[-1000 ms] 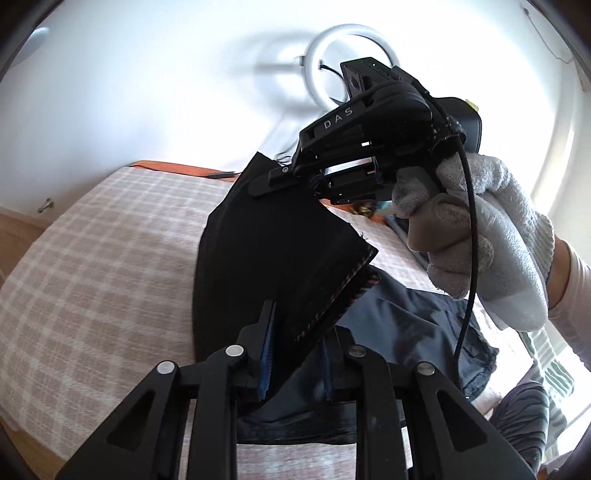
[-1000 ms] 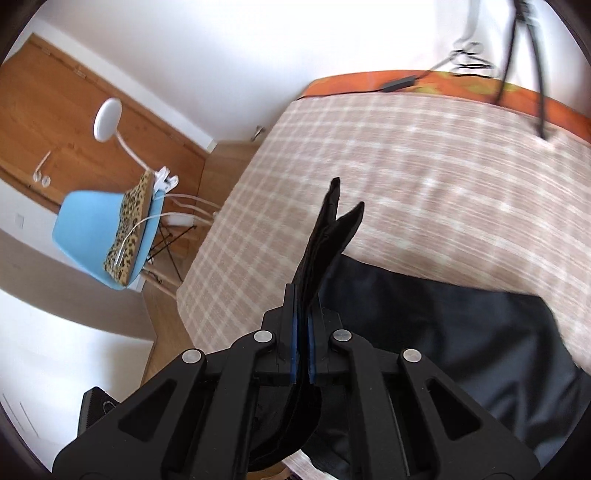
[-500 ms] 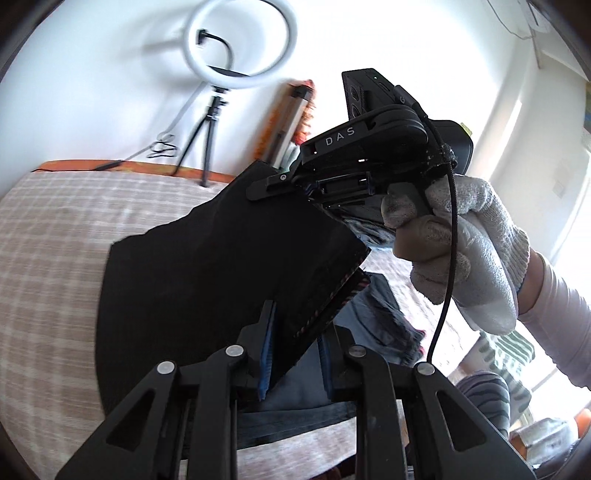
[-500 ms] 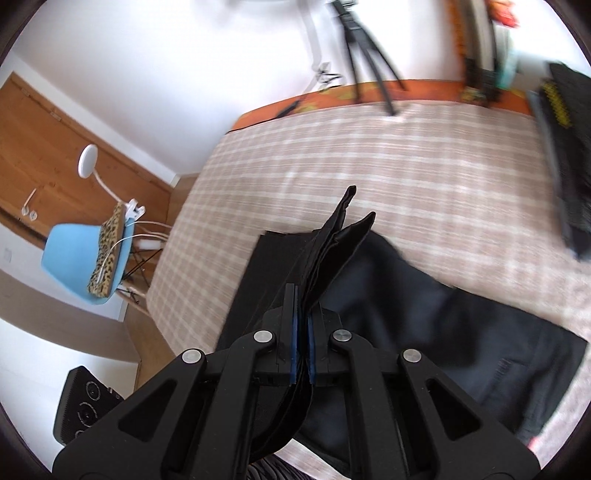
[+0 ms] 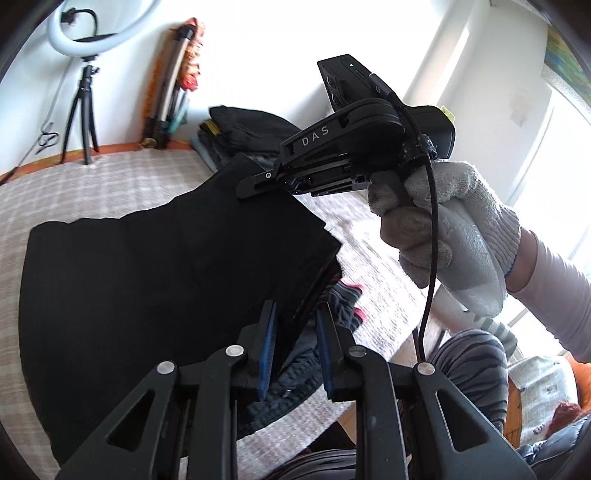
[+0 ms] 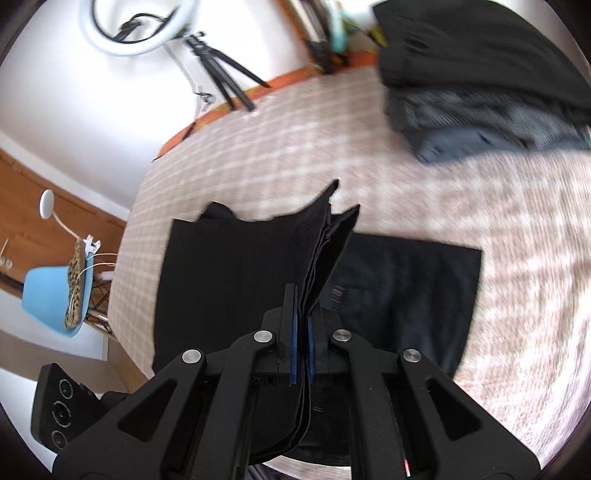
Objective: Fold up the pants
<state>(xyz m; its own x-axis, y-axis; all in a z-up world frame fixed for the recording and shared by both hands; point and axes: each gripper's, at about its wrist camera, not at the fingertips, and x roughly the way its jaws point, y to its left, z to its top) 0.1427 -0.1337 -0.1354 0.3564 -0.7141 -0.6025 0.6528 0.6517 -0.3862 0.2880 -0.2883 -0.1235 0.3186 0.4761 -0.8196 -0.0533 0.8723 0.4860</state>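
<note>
Black pants (image 6: pixel 236 280): held up by one edge over a bed (image 6: pixel 369 162) with a checked cover, part folded, the lower part lying flat on the cover. In the right wrist view the long axis runs left to right across the bed, and the lifted edge stands up and points away from the camera.

Left gripper (image 5: pixel 293 345): jaws a little apart, blue pads pinching a thick, layered corner of the pants that shows a reddish inner band.

Right gripper (image 6: pixel 302 343): jaws pressed nearly together on several layers of the same edge. In the left wrist view it is seen from the side (image 5: pixel 255 186), carried by a gloved hand (image 5: pixel 443 229), biting the far corner of the lifted edge.

Change over the last second: both grippers keep their hold with the same jaw spacing, and both have swept sideways across the bed. A stack of folded dark clothes (image 6: pixel 480 81) on the far side of the bed has come into view. The ring light (image 5: pixel 85 26) on its tripod now sits at upper left.
</note>
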